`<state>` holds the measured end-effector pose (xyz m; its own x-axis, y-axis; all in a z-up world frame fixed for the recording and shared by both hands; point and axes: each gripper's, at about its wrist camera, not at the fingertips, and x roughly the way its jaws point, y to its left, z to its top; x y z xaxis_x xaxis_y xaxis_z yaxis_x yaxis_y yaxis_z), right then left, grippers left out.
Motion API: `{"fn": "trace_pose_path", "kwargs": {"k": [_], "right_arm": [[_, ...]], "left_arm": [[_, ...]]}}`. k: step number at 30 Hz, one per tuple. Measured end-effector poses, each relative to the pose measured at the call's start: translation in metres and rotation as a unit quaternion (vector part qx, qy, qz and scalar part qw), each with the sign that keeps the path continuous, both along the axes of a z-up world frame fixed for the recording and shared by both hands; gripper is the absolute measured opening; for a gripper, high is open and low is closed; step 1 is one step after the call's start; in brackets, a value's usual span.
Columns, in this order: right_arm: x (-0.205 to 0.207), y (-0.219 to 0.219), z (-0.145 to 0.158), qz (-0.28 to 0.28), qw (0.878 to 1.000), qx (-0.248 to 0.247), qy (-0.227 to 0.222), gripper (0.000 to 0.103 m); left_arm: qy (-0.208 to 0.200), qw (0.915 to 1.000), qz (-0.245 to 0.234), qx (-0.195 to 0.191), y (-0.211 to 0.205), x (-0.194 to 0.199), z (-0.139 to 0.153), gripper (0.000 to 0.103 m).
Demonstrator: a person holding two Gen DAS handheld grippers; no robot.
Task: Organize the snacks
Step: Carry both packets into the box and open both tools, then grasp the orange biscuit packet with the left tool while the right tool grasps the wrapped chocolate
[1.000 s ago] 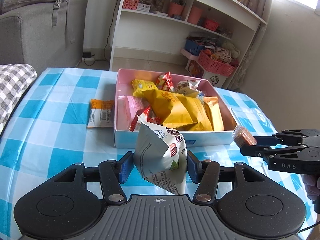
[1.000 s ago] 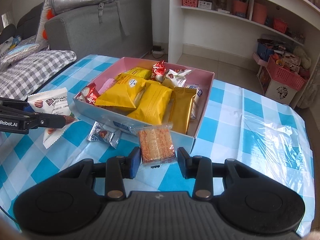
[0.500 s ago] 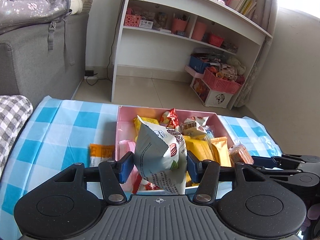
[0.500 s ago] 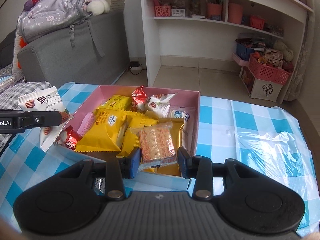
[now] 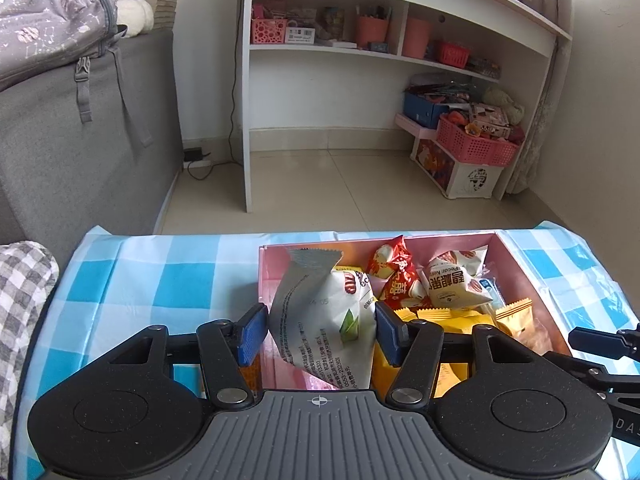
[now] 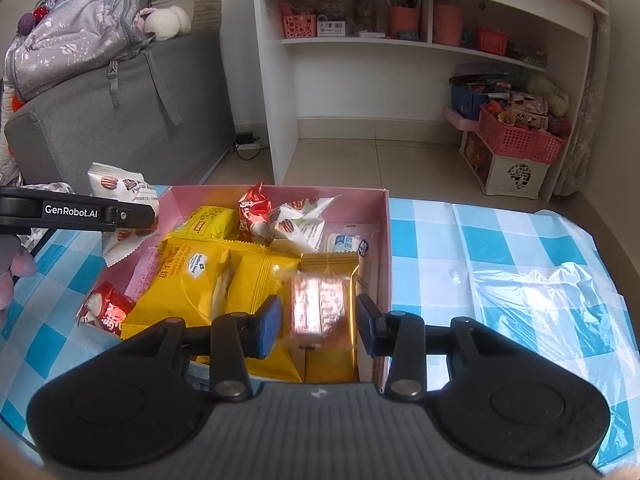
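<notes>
Hovering over the pink box (image 5: 516, 258), the left gripper (image 5: 318, 334) has its jaws opening around a white pecan snack bag (image 5: 324, 320). In the left wrist view the bag stands tilted at lower centre of the frame; the left blue pad is just clear of it, while the right pad lies at its edge, and contact there cannot be told. In the right wrist view the same bag (image 6: 120, 196) appears at the left edge of the frame, over the box's left wall, partly hidden behind the black arm of the left gripper (image 6: 132, 216).

The right gripper (image 6: 318, 326) also has its jaws opening. Between them is a clear-wrapped cracker pack (image 6: 320, 308), blurred, lying apart from both blue pads and over the right compartment side of the pink box (image 6: 386, 248). Whether it rests on the orange packet (image 6: 332, 272) beneath it cannot be told.

The box sits on a bench covered with a blue-and-white checked cloth (image 6: 500, 248). Inside are yellow packets (image 6: 200, 276), a red wrapped sweet (image 6: 252, 216), a second white pecan bag (image 6: 300, 220) and a small white-and-blue pack (image 6: 348, 244). Another red sweet (image 6: 106, 308) lies at the box's lower left corner.

A white shelf unit (image 5: 400, 52) and a grey sofa (image 5: 80, 140) fill the upper part of both views.
</notes>
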<state>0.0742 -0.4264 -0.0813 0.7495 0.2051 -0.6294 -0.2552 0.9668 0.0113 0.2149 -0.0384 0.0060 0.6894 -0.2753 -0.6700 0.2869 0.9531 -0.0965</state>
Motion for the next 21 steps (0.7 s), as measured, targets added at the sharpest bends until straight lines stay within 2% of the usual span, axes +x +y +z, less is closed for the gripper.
{"fn": "trace_pose_path", "kwargs": {"k": [1,2,4,10,17,21], "right_arm": [[-0.001,0.000,0.001,-0.003,1.000,0.001,-0.003,0.059],[-0.002,0.001,0.004,-0.004,1.000,0.002,-0.008,0.065],[-0.005,0.001,0.008,0.001,1.000,0.006,-0.013,0.066],[-0.009,0.007,0.011,0.002,1.000,0.007,0.001,0.073],[-0.024,0.023,0.012,0.016,1.000,-0.011,0.017,0.077],[-0.035,0.036,0.009,0.044,0.998,-0.025,0.028,0.079]], "left_arm": [[-0.001,1.0000,0.001,-0.002,0.001,0.000,0.000,0.066],[-0.006,1.0000,0.004,-0.001,0.003,-0.002,0.001,0.070],[-0.020,0.9998,0.003,-0.005,0.010,-0.007,0.004,0.079],[-0.017,0.9997,0.015,-0.014,0.031,-0.014,0.013,0.084],[-0.019,0.9989,0.043,-0.009,0.069,-0.026,0.016,0.087],[-0.005,0.9985,0.053,0.011,0.091,-0.025,0.006,0.087]]}}
